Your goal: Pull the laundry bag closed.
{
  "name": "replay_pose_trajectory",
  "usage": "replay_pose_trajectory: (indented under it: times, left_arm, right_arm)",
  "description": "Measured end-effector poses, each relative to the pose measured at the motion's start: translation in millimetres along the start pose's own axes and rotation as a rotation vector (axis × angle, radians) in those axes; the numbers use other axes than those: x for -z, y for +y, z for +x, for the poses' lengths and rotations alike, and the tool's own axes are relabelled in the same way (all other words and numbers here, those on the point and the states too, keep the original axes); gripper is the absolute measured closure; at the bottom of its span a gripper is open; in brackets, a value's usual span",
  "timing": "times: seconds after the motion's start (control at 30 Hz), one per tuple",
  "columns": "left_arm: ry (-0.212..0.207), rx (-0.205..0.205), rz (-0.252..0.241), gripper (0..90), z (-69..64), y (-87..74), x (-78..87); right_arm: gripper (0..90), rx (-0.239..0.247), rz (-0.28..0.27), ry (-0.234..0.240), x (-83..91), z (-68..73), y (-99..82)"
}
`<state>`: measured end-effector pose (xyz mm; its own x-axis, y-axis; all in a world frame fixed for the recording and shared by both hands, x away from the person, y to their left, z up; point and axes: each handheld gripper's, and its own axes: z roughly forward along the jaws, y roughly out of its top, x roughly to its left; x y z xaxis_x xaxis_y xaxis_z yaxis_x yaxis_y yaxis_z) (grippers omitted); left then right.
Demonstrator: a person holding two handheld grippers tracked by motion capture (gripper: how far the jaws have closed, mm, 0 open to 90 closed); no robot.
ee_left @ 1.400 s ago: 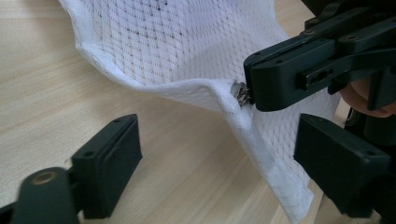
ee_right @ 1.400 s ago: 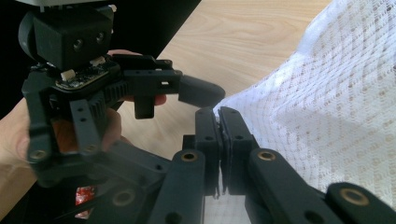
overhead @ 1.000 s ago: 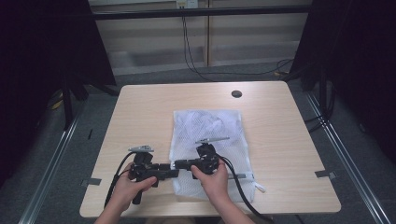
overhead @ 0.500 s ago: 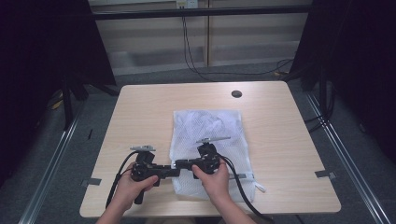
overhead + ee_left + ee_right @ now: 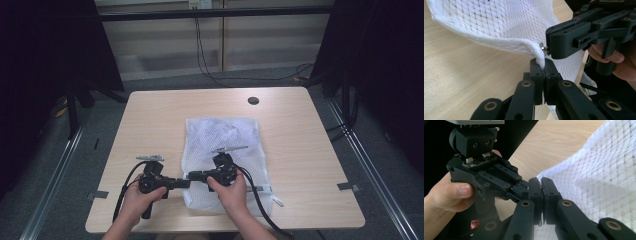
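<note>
The left gripper (image 5: 543, 66) has just been closing its jaws, and now they are pressed together on the hem of the mesh bag (image 5: 223, 145). In the left gripper view the thick white edge of the bag folds down and goes between the two black pads, so the cloth is really pinched, not only touched. In the high view a second ago this gripper stands at the same place beside the bag's left edge, so only the jaws have worked, not the hand.

The right gripper (image 5: 541, 182) has its jaws pressed together too. In the left gripper view its tip comes from the right and meets a small metal part (image 5: 543, 48) at the hem; I think this is the zipper pull, but it is too small to be sure. So I judge that this gripper pinches the pull, or the hem just there. In the right gripper view the white mesh rises to the right of the closed pads.

The bag lies flat on the table (image 5: 150, 120), in the near half, with something white inside it. Its near left corner is lifted a little between the two grippers, which stand tip to tip there.

For the work this means that both ends are now fixed: one gripper holds the cloth, the other the pull. I judge that the next step is to draw them apart so that the zipper runs. The hem is thin, so it may slip out if the pull is sharp.
</note>
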<state>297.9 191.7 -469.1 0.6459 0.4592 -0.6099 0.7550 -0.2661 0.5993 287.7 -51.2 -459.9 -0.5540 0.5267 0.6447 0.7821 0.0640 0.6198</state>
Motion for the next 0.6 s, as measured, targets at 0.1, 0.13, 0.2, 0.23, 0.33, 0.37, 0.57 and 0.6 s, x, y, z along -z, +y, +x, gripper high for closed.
replay_pose_trajectory:
  times: [0.1,0.13,0.2,0.23,0.33,0.37,0.57,0.6]
  left_arm:
    - [-0.004,0.002,0.003,88.0,0.9,0.5,1.6]
    - [-0.004,0.004,0.003,88.0,0.7,0.5,1.5]
    - [0.001,0.004,0.007,88.0,0.5,0.5,1.3]
    - [0.002,0.007,0.008,88.0,0.8,0.5,1.5]
    - [0.002,0.026,0.002,88.0,0.4,0.2,3.6]
    - [0.000,0.035,-0.003,88.0,0.4,0.1,4.1]
    - [0.001,0.035,-0.002,88.1,2.4,0.7,6.0]
    - [0.002,0.033,-0.002,88.0,2.7,0.7,6.1]
  right_arm:
    - [87.8,-0.002,0.002,0.002,1.0,-0.9,-0.1]
    - [87.8,0.002,0.001,0.003,1.4,-1.7,-0.3]
    - [87.8,0.004,0.005,-0.002,1.5,-2.0,-0.8]
    - [87.8,0.004,0.005,-0.002,1.5,-2.0,-0.8]
    - [87.9,-0.010,0.002,-0.008,3.1,-4.0,-1.7]
    - [87.9,-0.008,0.002,-0.007,4.1,-5.2,-1.8]
    - [87.9,-0.009,0.004,-0.021,10.0,-8.5,-2.0]
    - [87.9,-0.005,0.006,-0.029,10.8,-8.6,-1.9]
